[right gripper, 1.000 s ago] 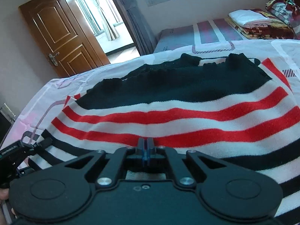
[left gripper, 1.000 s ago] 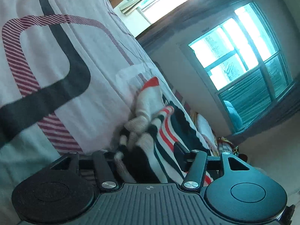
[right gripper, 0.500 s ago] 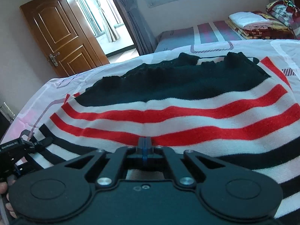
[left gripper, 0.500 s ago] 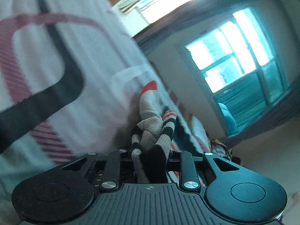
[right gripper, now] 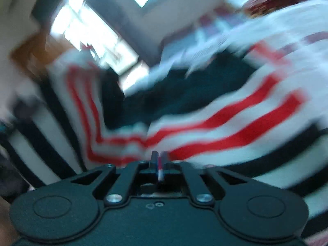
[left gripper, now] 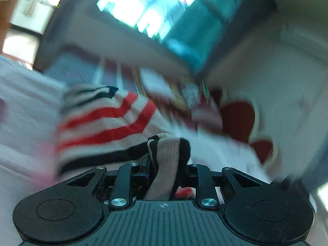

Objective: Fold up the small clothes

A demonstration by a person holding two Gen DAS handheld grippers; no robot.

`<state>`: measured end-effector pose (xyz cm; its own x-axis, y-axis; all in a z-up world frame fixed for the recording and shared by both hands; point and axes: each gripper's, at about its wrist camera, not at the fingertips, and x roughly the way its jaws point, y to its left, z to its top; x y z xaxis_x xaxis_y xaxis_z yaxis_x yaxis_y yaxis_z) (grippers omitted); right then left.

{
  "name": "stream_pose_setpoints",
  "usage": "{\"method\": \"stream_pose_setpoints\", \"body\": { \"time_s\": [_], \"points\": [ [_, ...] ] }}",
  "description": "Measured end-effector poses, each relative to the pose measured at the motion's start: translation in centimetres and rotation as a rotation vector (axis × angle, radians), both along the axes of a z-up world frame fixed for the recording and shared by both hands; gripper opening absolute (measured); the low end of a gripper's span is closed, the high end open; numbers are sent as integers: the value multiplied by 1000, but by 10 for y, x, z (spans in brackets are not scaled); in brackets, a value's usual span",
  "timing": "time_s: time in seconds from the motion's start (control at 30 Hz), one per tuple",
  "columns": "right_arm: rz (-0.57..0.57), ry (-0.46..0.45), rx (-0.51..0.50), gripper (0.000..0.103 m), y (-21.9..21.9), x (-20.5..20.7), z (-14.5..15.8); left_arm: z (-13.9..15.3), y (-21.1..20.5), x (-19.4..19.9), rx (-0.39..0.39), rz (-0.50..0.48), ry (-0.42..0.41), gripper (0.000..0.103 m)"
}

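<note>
Both views are blurred by motion. A knitted sweater (left gripper: 102, 123) with white, red and black stripes lies on the pale bed sheet (left gripper: 24, 102). My left gripper (left gripper: 166, 157) is shut on a bunched striped fold of it, lifted off the bed. In the right wrist view the sweater (right gripper: 225, 127) spreads ahead, its dark green upper part behind the stripes. Its left side (right gripper: 86, 102) stands raised in a flap. My right gripper (right gripper: 160, 160) has its jaws starting to part, with a thin edge of the sweater still pinched between them.
A bright window (left gripper: 143, 6) and grey wall lie beyond the bed. Stacked folded bedding (left gripper: 184, 94) sits on a second bed behind, with a red heart-shaped cushion (left gripper: 237, 114) beside it. A brown door (right gripper: 30, 47) shows at the far left.
My left gripper closed on the bunched sweater fold, then swung up and across while rolling, lifting the fold. My right gripper rolled and shifted, and the sweater's left side rose into a flap.
</note>
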<state>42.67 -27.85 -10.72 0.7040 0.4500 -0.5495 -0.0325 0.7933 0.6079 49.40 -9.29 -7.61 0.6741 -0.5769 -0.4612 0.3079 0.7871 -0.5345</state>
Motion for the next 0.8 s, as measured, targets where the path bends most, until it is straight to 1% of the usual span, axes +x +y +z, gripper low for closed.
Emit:
{"method": "stream_pose_setpoints", "body": {
  "time_s": [0.03,0.07,0.1,0.13,0.17,0.2,0.23,0.27,0.3,0.33,0.37,0.4,0.43,0.5,0.53,0.6,0.67,0.73,0.77,0.8],
  "points": [
    [-29,24,11,16,-21,-6,3,-9,-21,5,46,-45,33,24],
    [-62,51,8,21,-37,-11,4,-20,-40,9,88,-84,73,25],
    [-105,72,6,32,-56,-17,6,-34,-58,12,152,-121,114,25],
    [-135,78,30,43,-73,-24,6,-38,-68,9,204,-132,107,26],
    [-169,74,79,68,-89,-31,5,-35,-73,0,224,-135,71,36],
    [-201,63,140,87,-102,-38,4,-27,-70,-4,199,-158,68,54],
    [-224,63,200,88,-114,-45,2,-16,-62,-10,150,-176,55,58],
    [-216,70,248,84,-122,-49,0,-6,-51,-16,119,-175,20,58],
    [-201,68,287,79,-126,-52,-1,7,-38,-25,106,-168,-26,58],
    [-184,58,309,77,-126,-54,0,17,-25,-29,101,-149,-51,58],
    [-161,51,315,77,-123,-54,0,24,-4,-30,79,-99,-63,58],
    [-134,52,304,77,-117,-52,1,25,14,-29,60,-50,-64,58],
    [-112,63,295,77,-111,-48,1,21,35,-23,65,12,-55,58],
    [-62,95,315,77,-94,-35,-3,2,68,-9,119,116,19,58],
    [-44,112,319,77,-86,-28,-5,-10,80,-3,127,141,58,58],
    [-17,131,319,78,-75,-16,-10,-27,94,10,115,172,114,58],
    [8,146,308,77,-67,-2,-15,-37,96,14,118,153,129,58],
    [36,167,275,68,-59,11,-17,-43,95,15,132,144,130,58],
    [43,171,227,54,-54,17,-15,-46,92,18,136,145,134,58],
    [52,172,155,46,-47,23,-11,-49,91,21,141,149,140,58]
  ]
}}
